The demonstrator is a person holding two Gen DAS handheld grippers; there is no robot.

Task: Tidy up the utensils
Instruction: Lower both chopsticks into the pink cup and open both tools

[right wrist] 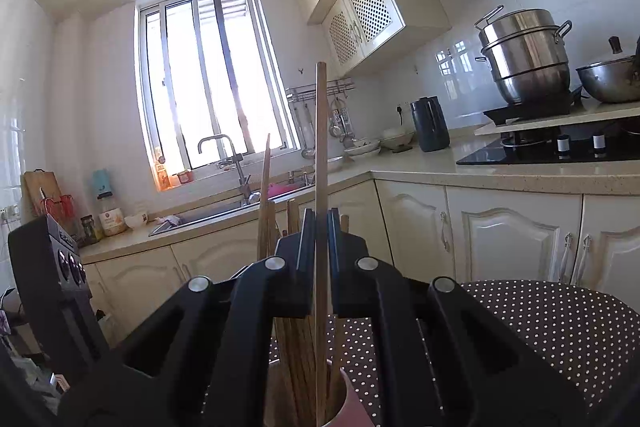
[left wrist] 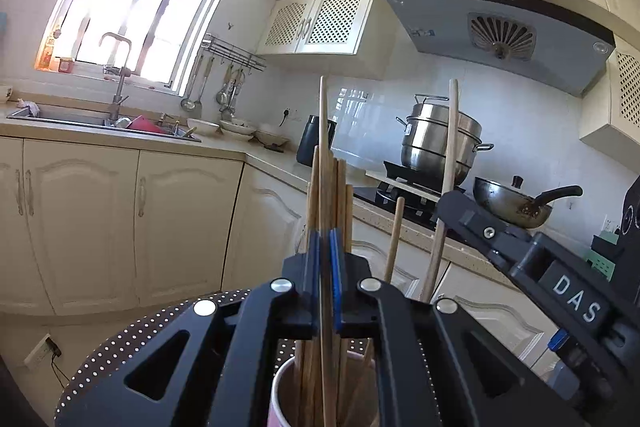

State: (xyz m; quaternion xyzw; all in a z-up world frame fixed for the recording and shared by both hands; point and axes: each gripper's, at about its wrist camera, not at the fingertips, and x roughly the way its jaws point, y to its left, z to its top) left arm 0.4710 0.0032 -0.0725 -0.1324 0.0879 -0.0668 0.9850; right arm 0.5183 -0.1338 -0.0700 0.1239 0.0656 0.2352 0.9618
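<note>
Holding one chopstick in each claw, both over same cup.

Dotted counter (right wrist: 540, 315) biggest, under everything. Pink cup (left wrist: 280, 387) stands on it, right below my claws, full of chopsticks (left wrist: 342, 195) standing up.

My left claw (left wrist: 325, 267) squeezed shut on long chopstick (left wrist: 322, 115), stick straight up and down, bottom end already inside cup. My right claw (right wrist: 321, 247) squeezed shut on other chopstick (right wrist: 321, 131), also upright, tip down in cup. Both claws equally near. Next, I think: let go, sticks drop in.
</note>
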